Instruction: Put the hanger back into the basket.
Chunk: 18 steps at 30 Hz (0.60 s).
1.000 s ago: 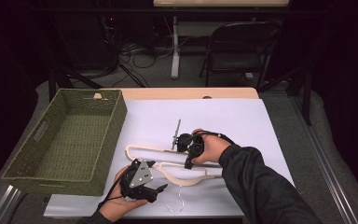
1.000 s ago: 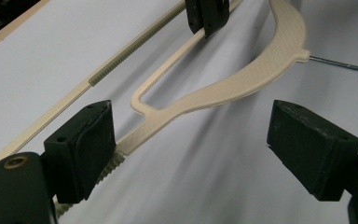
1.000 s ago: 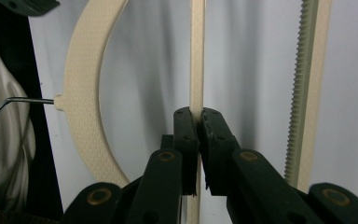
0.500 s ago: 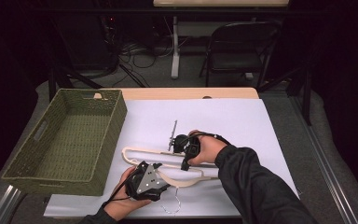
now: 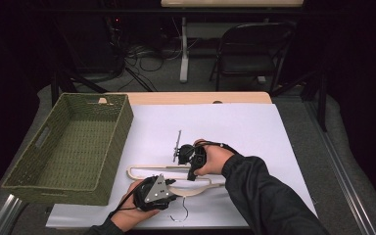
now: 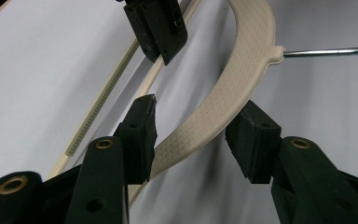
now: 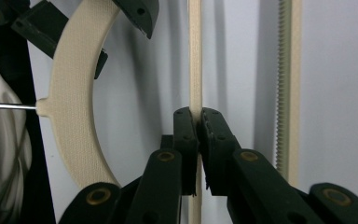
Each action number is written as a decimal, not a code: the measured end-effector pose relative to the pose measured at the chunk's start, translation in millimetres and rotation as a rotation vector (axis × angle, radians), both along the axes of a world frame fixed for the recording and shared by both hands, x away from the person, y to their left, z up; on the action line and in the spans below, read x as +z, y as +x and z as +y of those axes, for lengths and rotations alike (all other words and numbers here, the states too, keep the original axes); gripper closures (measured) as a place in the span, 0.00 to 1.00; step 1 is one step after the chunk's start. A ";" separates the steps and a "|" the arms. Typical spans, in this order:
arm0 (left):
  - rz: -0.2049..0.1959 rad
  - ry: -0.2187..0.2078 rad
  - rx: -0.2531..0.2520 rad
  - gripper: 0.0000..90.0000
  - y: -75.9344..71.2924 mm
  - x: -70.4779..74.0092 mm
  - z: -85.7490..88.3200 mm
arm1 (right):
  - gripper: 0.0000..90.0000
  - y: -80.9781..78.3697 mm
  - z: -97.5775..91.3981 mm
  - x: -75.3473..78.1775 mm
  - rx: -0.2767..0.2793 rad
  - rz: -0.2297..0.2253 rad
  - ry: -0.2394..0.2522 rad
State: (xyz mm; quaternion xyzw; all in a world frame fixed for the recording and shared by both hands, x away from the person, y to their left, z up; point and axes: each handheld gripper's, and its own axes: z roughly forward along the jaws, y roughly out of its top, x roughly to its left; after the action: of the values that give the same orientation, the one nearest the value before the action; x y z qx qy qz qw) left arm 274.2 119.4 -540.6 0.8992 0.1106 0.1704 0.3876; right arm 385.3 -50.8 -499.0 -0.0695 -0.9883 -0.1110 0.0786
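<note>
Presently, catalogued from the jaws outward:

Right gripper (image 7: pixel 197 140): jaws clamped tight on the thin straight bar of the hanger (image 7: pixel 195 56); pads flat against both sides of the bar; seen from above just right of the hanger's middle (image 5: pixel 192 161).

Left gripper (image 6: pixel 191 140): jaws half apart and just been closing; curved shoulder of the hanger (image 6: pixel 223 93) passing between them; left pad touching or nearly touching the shoulder, right pad clear of it with a gap showing; no grip yet.

Hanger: cream plastic, textured shoulder, lying flat on the white sheet (image 5: pixel 235 127) near its front edge; metal hook (image 6: pixel 326 50) pointing toward the person in the high view; ridged lower bar (image 7: pixel 285 70) just beside the clamped bar, apart from it.

Left hand (image 5: pixel 127 208): at the sheet's front edge, little margin behind it.

Right hand (image 5: pixel 215 159): over the sheet's middle, dark sleeve (image 5: pixel 269 200) trailing to the lower right.

Basket (image 5: pixel 112 147): green woven, along the sheet's left side, its right wall near the hanger's left end.

Open room: bare sheet beyond and to the right of the hanger; strip of wooden table (image 5: pixel 200 98) at the far edge.

Writing: no legible brand or label on hanger, basket or grippers.
</note>
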 end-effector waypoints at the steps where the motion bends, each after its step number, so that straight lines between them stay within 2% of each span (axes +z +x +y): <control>1: 0.011 -0.009 0.004 0.60 0.7 0.2 0.8 | 0.95 -0.6 1.2 -1.5 0.003 -0.007 -0.002; 9: 0.032 -0.042 0.009 0.62 2.6 1.5 3.0 | 0.93 -6.0 1.4 -3.6 0.002 -0.046 0.009; 11: 0.041 -0.041 0.006 0.63 3.2 1.7 3.4 | 0.90 -8.1 -1.8 -1.8 -0.004 -0.059 0.038; 12: 0.041 -0.041 0.006 0.63 3.2 1.7 3.4 | 0.90 -8.1 -1.8 -1.8 -0.004 -0.059 0.038; 13: 0.041 -0.039 0.006 0.63 3.2 1.9 3.3 | 0.89 -11.3 -8.4 4.4 -0.024 -0.082 0.070; 15: 0.041 -0.038 0.006 0.63 3.3 2.6 3.6 | 0.88 -12.4 -11.5 7.1 -0.028 -0.093 0.083; 16: 0.044 -0.041 0.006 0.63 3.6 3.0 3.9 | 0.88 -16.4 -22.4 15.0 -0.053 -0.105 0.117; 18: 0.042 -0.049 0.008 0.63 4.3 3.6 4.3 | 0.88 -18.5 -27.4 18.4 -0.061 -0.115 0.122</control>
State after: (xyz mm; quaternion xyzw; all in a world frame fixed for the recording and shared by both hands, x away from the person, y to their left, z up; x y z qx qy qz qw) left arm 278.5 123.7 -537.0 0.8924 0.1264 0.1503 0.4062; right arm 366.9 -78.1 -480.6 -0.0879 -0.9800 -0.1771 0.0224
